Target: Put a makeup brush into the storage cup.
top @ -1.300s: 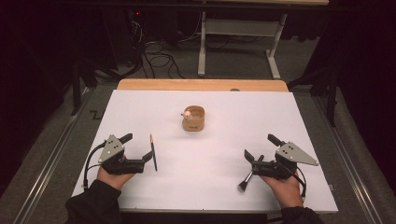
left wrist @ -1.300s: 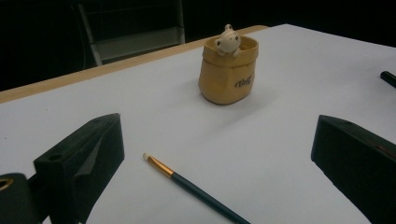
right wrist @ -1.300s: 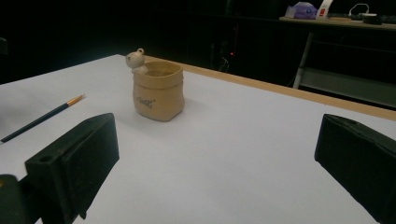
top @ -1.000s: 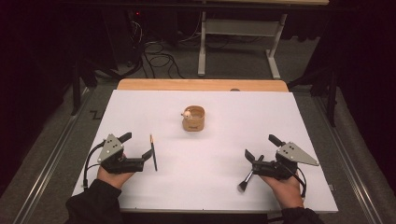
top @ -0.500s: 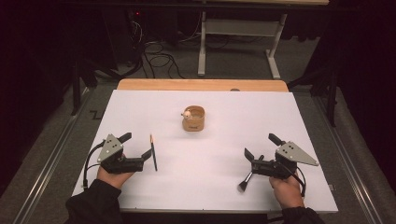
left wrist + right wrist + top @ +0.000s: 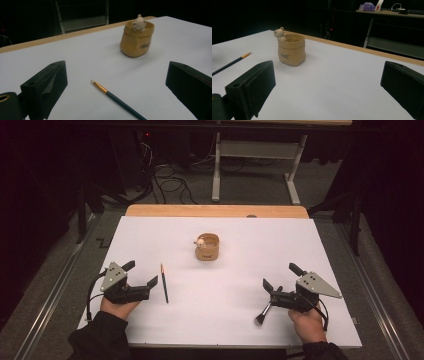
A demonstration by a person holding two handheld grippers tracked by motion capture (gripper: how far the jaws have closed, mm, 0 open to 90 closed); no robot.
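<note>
left gripper [image 6: 141, 274] wide, near left, pencil [image 6: 164, 283] just right | right gripper [image 6: 280, 278] wide, near right, brush [image 6: 264, 311] beside | pot [image 6: 207, 247] far centre

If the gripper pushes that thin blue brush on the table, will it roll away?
Probably a little. The thin brush looks round and slim, lying flat on the smooth white table, so a sideways nudge would likely roll it. It looks stiff and light, so the open left gripper beside it should lift it easily, though it may slip.

On our white counter [image 6: 310, 245] lie a pencil [image 6: 164, 283] just beyond the left jaws, a tan pot [image 6: 207, 247] ahead, and a brush [image 6: 264, 311] under the right jaws.
</note>
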